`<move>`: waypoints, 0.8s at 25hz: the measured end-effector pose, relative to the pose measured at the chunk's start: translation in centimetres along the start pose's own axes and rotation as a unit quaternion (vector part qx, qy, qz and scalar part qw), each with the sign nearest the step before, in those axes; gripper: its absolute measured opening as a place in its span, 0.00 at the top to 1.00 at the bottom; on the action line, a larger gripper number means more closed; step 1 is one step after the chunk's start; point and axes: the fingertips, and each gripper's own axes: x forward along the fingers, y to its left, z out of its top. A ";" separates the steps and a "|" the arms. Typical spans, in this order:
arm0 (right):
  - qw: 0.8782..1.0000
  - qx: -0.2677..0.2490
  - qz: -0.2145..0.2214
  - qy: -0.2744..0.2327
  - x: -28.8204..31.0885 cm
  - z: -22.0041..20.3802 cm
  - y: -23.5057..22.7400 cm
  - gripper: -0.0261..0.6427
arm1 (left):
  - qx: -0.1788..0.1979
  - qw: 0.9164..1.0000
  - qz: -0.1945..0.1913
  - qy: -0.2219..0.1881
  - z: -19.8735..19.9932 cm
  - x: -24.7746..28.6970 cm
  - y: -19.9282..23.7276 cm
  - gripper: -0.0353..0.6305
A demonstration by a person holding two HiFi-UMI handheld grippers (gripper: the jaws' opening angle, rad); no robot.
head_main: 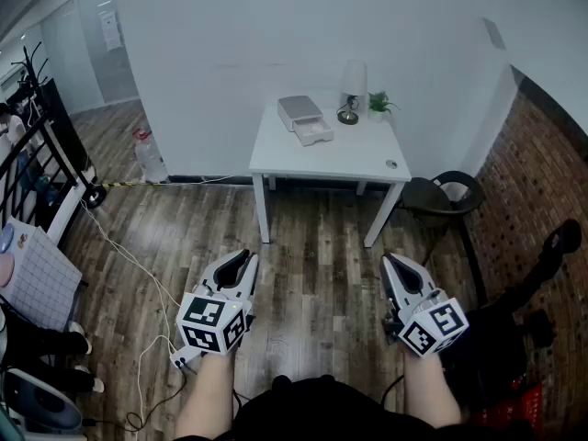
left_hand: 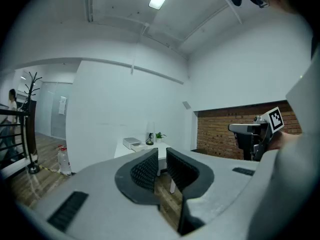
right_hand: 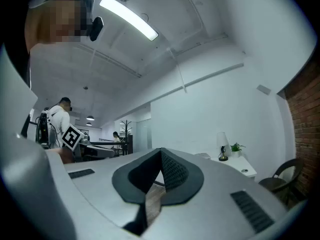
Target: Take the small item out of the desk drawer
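Observation:
A white table (head_main: 326, 159) stands against the far wall, a few steps ahead of me. On its back left part sits a small white drawer unit (head_main: 301, 116), and its bottom drawer sticks out toward me. What lies in that drawer is too far off to make out. Both grippers hang over the wood floor, well short of the table. My left gripper (head_main: 241, 265) has a narrow gap between its pads (left_hand: 146, 168) and holds nothing. My right gripper (head_main: 390, 261) has its tips pressed together, also with nothing in it (right_hand: 161, 152).
A lamp (head_main: 352, 90), a small potted plant (head_main: 378, 105) and a small round object (head_main: 391, 164) also stand on the table. A dark chair (head_main: 443, 196) and a brick wall (head_main: 537, 173) are at the right. At the left a cable (head_main: 124, 260) runs over the floor, past a bottle (head_main: 147, 154) and a black rack (head_main: 46, 150).

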 end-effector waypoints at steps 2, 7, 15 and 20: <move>1.000 -0.001 0.002 0.001 0.1 0.0 0.0 0.96 | 0.003 1.000 -0.004 0.002 -0.2 0.1 -0.4 0.89; 1.000 0.000 0.006 0.004 0.8 -0.6 0.6 0.96 | -0.002 1.000 -0.011 0.002 -0.8 0.1 -0.3 0.91; 1.000 0.003 0.023 0.013 2.4 -1.8 3.6 0.96 | -0.011 1.000 -0.009 0.008 -2.5 -1.6 1.5 0.92; 0.999 -0.002 0.029 0.028 2.5 -2.8 5.8 0.96 | -0.027 0.999 -0.003 0.021 -4.3 -2.4 2.6 0.92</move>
